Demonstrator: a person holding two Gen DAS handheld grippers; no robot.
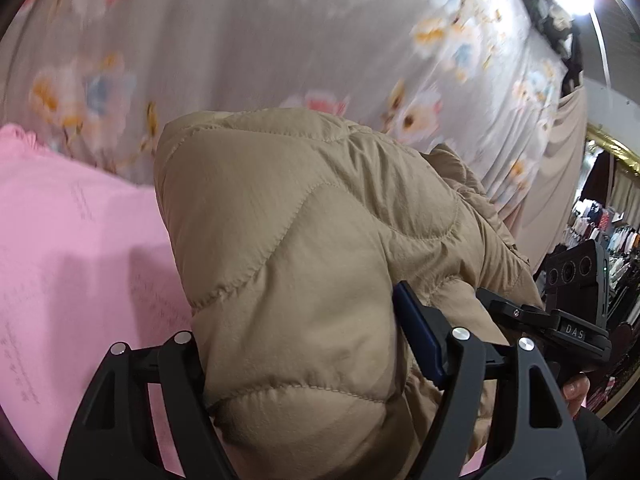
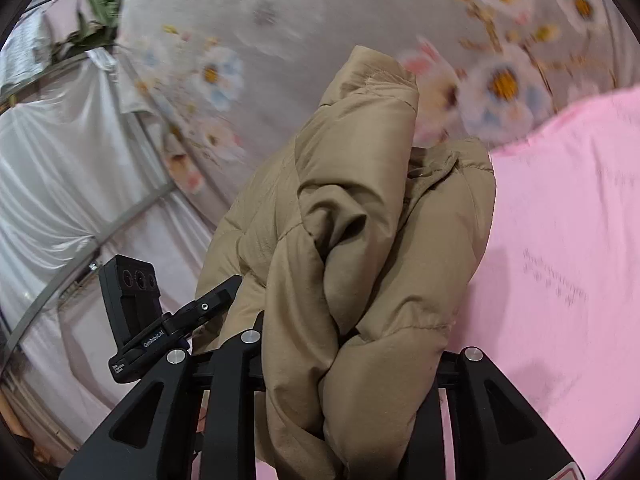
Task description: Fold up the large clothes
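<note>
A tan quilted puffer jacket (image 1: 300, 200) fills the middle of the left wrist view. My left gripper (image 1: 296, 308) is shut on a thick padded fold of it. One blue pad (image 1: 416, 336) presses the fold's right side, and the other finger is hidden behind the fabric. In the right wrist view the jacket (image 2: 360, 160) hangs bunched and creased, and my right gripper (image 2: 356, 332) is shut on a narrower bundle of it, with its fingertips buried in the cloth. Both tools hold the jacket close together above a pink cloth (image 1: 80, 260).
The pink cloth (image 2: 560, 220) lies on a grey floral sheet (image 1: 240, 40) that stretches away behind. A white drape (image 2: 60, 180) hangs at the left. Racks of clothes (image 1: 612, 232) stand at the far right. A person's thumb (image 1: 576, 392) shows under the other tool's camera housing (image 1: 576, 280).
</note>
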